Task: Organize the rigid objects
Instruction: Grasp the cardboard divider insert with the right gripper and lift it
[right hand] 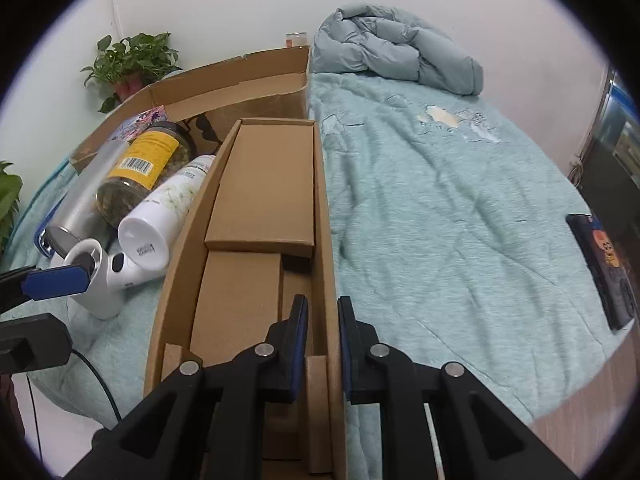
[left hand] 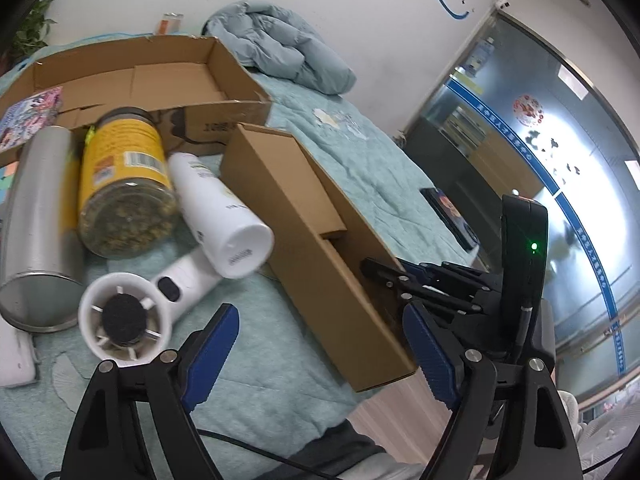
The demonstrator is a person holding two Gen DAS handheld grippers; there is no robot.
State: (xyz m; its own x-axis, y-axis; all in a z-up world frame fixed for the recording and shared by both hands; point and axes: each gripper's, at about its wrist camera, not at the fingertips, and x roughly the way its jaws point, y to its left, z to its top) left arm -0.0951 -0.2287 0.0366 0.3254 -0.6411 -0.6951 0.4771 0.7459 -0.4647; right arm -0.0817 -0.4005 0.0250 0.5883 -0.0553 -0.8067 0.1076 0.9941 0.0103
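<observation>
- The right gripper [right hand: 323, 344] is clamped on the right wall of the long box [right hand: 256, 216], one finger inside the box and one outside it.
- The left gripper [left hand: 320, 356] has its fingers spread wide apart and grips nothing; it hangs just over the bed [right hand: 440, 208], with the near end of the long box [left hand: 320, 240] between its fingertips in the left wrist view.
- The long box lies open on the bed; it has a cardboard insert inside it.
- Left of the long box lies a white bottle [left hand: 218, 208], on its side and touching the box wall.
- Left of the bottle is a jar [left hand: 124, 176] with a yellow label, also on its side, and beyond that a steel flask [left hand: 36, 220].
- A white fan [left hand: 132, 308] lies near the long box, in front of the bottle; its handle runs under the bottle.
- Behind the long box stands a big open carton [left hand: 132, 76], with a colourful card [left hand: 28, 116] at its left.
- A folded quilt [right hand: 396, 52] sits at the far end of the bed, right of the carton.
- A dark phone [right hand: 604, 268] lies well apart to the right of the long box, at the bed's edge.
- Behind the carton are a can [right hand: 296, 39] and a potted plant [right hand: 132, 60].
</observation>
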